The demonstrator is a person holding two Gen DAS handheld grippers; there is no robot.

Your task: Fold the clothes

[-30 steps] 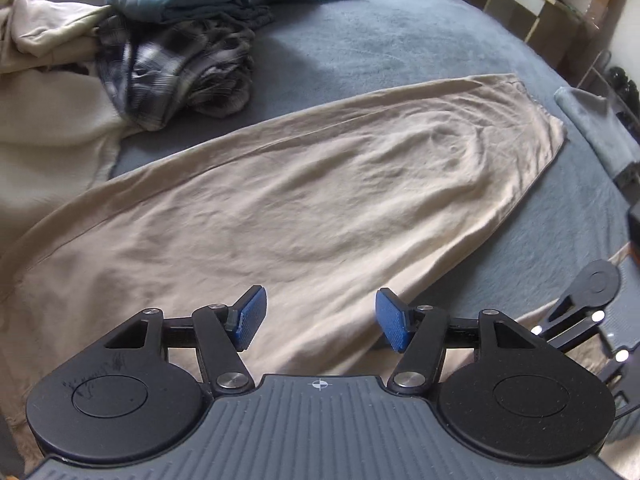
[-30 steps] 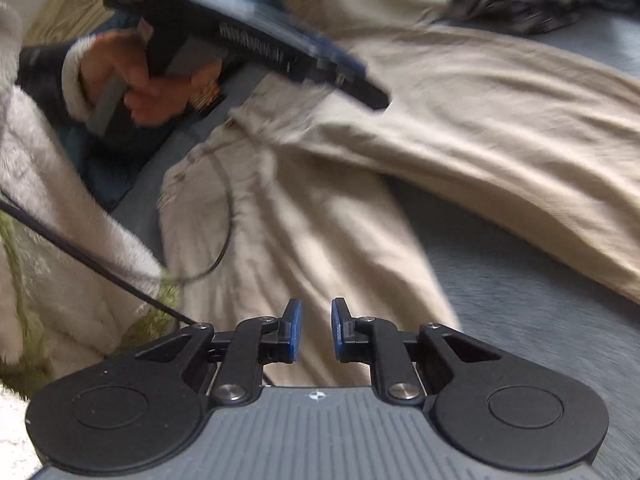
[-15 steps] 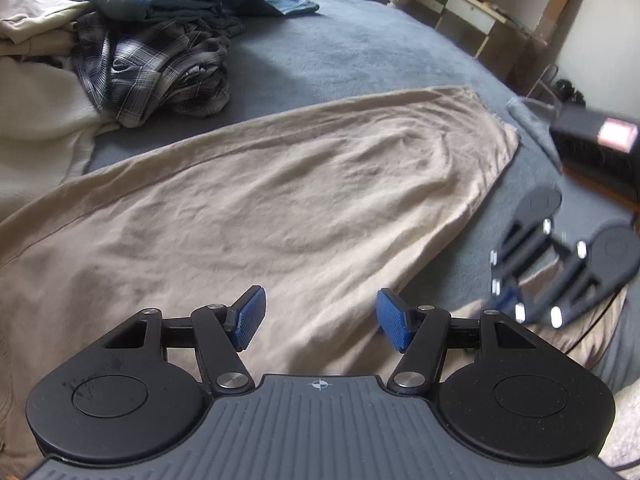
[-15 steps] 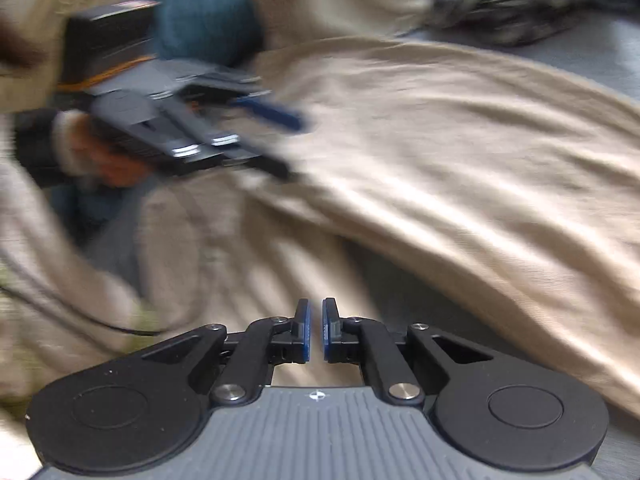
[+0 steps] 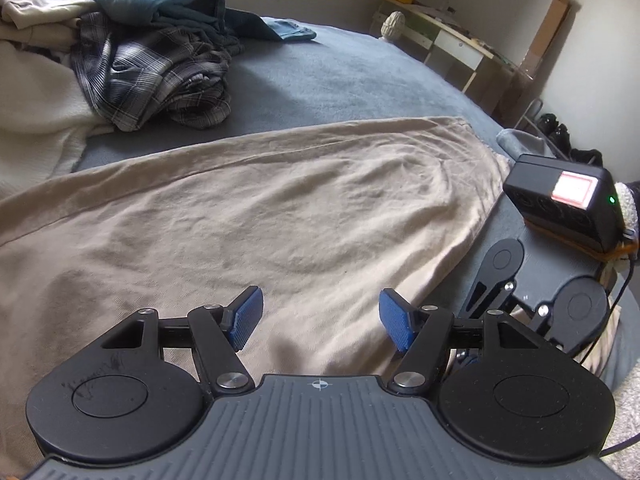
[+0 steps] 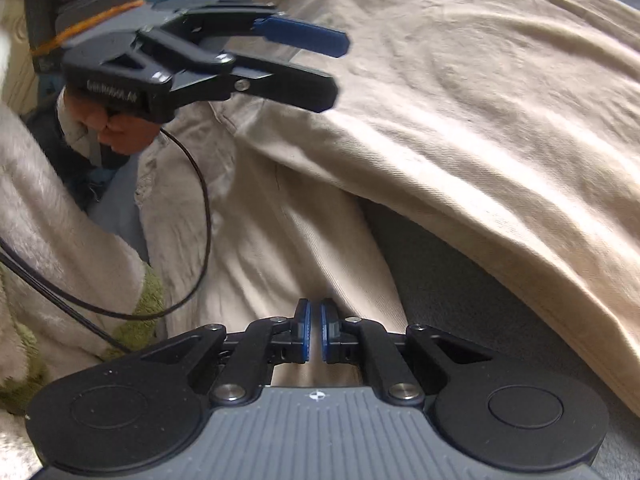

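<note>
Beige trousers lie spread across the grey-blue bed, one leg running toward the far right. My left gripper hovers open just above that cloth with nothing between its blue pads. It also shows in the right wrist view, where the left gripper is held by a hand over the trousers. My right gripper is pressed onto the lower trouser leg, its pads almost together with a thin fold of fabric between them. From the left wrist view, the right gripper sits low at the right edge, fingertips hidden.
A heap of clothes sits at the back left: a plaid shirt, a teal garment and cream fabric. A desk stands past the bed. A black cable loops over a fluffy white and green blanket.
The right gripper's pads have closed from a clear gap to nearly touching, now on the lower leg. The left gripper swung over the trousers and stayed open. The right gripper came into the left view.
</note>
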